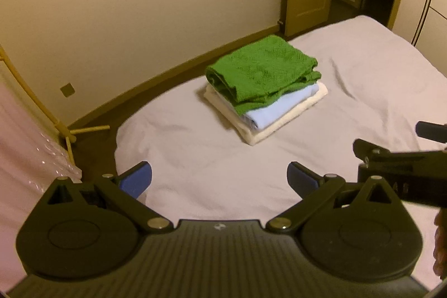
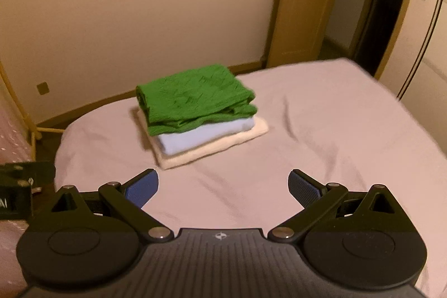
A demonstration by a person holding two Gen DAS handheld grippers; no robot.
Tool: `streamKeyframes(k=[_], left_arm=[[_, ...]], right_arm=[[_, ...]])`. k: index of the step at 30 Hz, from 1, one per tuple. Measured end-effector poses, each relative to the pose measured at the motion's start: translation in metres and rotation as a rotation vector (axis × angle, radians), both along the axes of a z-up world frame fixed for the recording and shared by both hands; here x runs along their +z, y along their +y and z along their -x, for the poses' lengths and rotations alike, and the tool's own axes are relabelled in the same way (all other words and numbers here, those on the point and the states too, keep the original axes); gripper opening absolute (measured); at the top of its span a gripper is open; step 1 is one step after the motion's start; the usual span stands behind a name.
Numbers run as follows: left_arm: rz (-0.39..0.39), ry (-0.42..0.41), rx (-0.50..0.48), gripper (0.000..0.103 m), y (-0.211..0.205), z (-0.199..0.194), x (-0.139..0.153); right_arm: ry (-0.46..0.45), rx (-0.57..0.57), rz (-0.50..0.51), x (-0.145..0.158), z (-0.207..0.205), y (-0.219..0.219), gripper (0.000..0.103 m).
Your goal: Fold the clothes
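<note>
A: Our left gripper [image 1: 219, 180] hangs over the near part of the bed [image 1: 363, 80] with its blue pads spread wide and nothing between them. Our right gripper [image 2: 223, 186] is spread just as wide, also empty.

B: And the clothes? We see a folded stack: green knit [image 1: 259, 69] on top, pale blue piece [image 1: 279, 108] under it, cream piece [image 1: 268, 127] at the bottom.

A: It lies ahead of both grippers, toward the far side. From our left it sits slightly right of centre; from our right, left of centre. So it lies between us, neither gripper clearly nearer.

B: Its long axis runs diagonally, near-left to far-right.

A: The folding looks done for these three; whether more remains, we can't tell.
</note>
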State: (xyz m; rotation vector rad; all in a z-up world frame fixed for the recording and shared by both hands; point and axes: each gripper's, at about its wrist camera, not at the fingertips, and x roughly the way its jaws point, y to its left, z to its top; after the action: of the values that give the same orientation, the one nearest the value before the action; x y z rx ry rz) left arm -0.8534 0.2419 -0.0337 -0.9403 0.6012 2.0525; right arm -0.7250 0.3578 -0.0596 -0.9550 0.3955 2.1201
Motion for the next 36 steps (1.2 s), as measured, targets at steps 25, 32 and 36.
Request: streamKeyframes(k=[25,32,36], left_arm=[[0.15,-0.103,0.052,0.102,0.096,0.032,-0.072],[0.159,-0.109,0.038,0.102,0.117,0.037,-0.081],[0.158,-0.114,0.038,0.102,0.123,0.04,-0.084]], right_arm=[[-0.048,-0.009,0.25,-0.071,0.025,0.109,0.102],[-0.046,-0.042,0.287,-0.082,0.023,0.13,0.102],[-0.041,-0.056,0.304,-0.085,0.021,0.138,0.102]])
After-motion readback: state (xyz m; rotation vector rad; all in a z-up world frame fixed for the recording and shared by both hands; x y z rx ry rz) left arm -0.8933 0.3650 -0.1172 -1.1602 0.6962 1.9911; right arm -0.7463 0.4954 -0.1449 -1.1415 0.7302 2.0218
